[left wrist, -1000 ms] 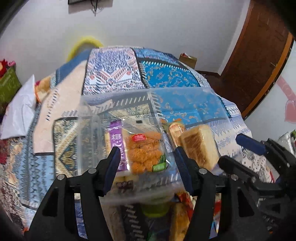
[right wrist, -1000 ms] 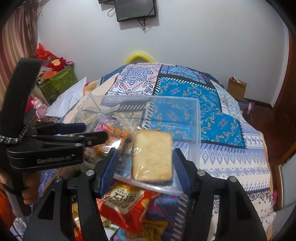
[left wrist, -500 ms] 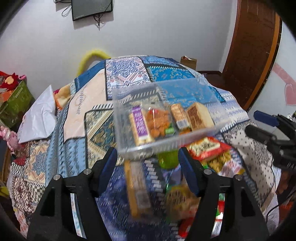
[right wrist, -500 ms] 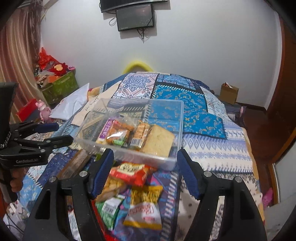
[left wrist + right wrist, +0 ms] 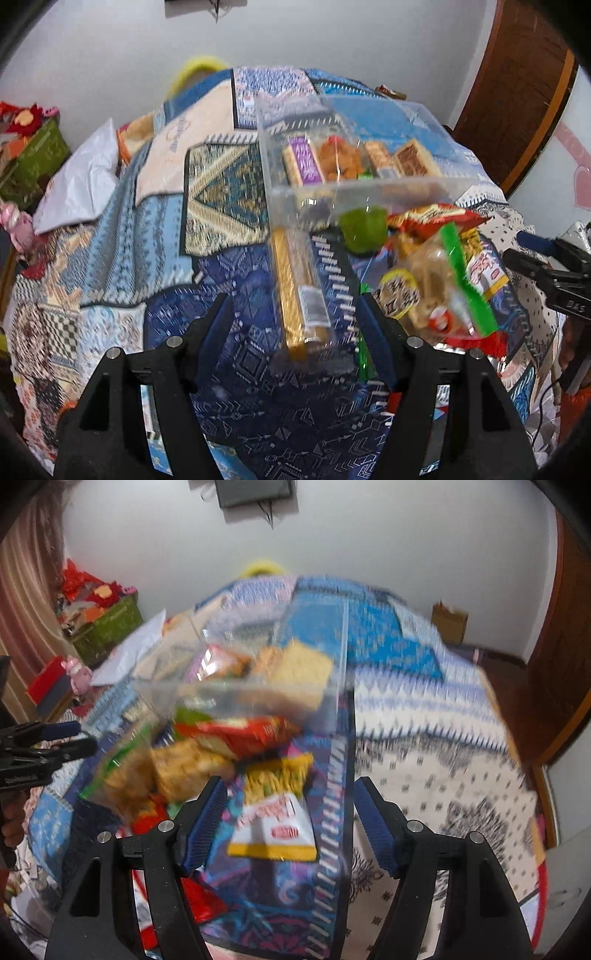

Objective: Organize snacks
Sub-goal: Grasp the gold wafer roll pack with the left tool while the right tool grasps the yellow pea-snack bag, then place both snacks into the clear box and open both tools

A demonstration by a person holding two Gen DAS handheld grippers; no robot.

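Observation:
A clear plastic box (image 5: 354, 192) stands on the patchwork bedspread, holding a purple bar, orange fried snacks and toast-like biscuits. Loose snacks lie in front of it: a long gold biscuit pack (image 5: 299, 291), a green jelly cup (image 5: 364, 229), a red packet (image 5: 432, 218) and a clear bag with a green seal (image 5: 439, 291). My left gripper (image 5: 293, 306) hangs open above the gold pack, not touching it. My right gripper (image 5: 289, 786) is open over a white and yellow packet (image 5: 275, 823), with the box (image 5: 258, 698) beyond. Each gripper shows at the edge of the other's view.
The bed fills most of both views. A white bag (image 5: 81, 184) and a green crate (image 5: 29, 166) sit at the left. A brown door (image 5: 517, 92) is at the right, and a cardboard box (image 5: 448, 622) stands by the far wall.
Both grippers have let go of the clear box and drawn back from it. The box now rests on the bed, and the loose snacks in front of it have come into view.

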